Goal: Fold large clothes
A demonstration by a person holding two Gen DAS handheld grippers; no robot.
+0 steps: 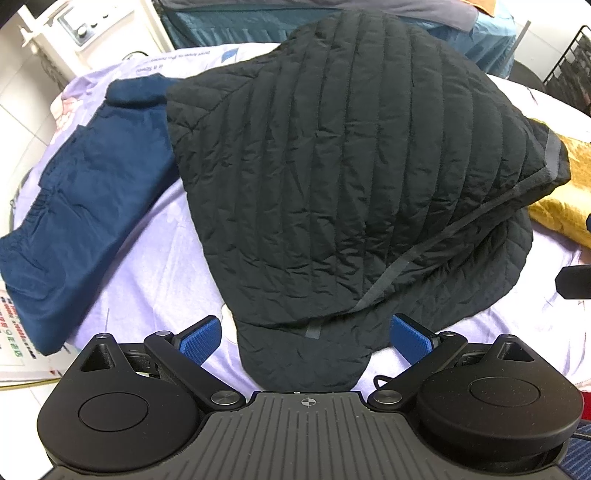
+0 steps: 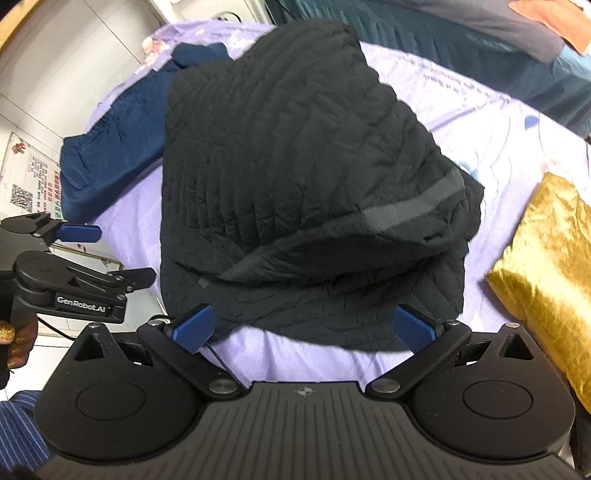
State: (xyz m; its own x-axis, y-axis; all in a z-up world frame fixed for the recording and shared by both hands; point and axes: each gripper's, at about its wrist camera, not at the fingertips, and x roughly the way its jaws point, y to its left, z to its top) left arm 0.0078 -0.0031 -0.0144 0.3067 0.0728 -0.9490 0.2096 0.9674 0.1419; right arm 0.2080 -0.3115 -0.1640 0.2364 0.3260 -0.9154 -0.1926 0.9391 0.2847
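A black quilted jacket (image 1: 343, 177) lies folded in a thick stack on the lilac sheet (image 1: 155, 266), its grey-trimmed edge running across the near right. My left gripper (image 1: 308, 338) is open, its blue pads either side of the jacket's near flap, which lies between them untouched. In the right wrist view the same jacket (image 2: 295, 177) fills the middle. My right gripper (image 2: 304, 328) is open just short of the jacket's near hem, holding nothing. The left gripper (image 2: 118, 254) shows at the left edge of that view, held by a hand (image 2: 16, 343).
A folded navy garment (image 1: 85, 206) lies left of the jacket, partly under it. A gold shiny cloth (image 2: 550, 273) sits to the right. A printed leaflet (image 2: 29, 177) lies on the floor by the bed's left edge. Teal bedding (image 1: 229, 29) lies beyond.
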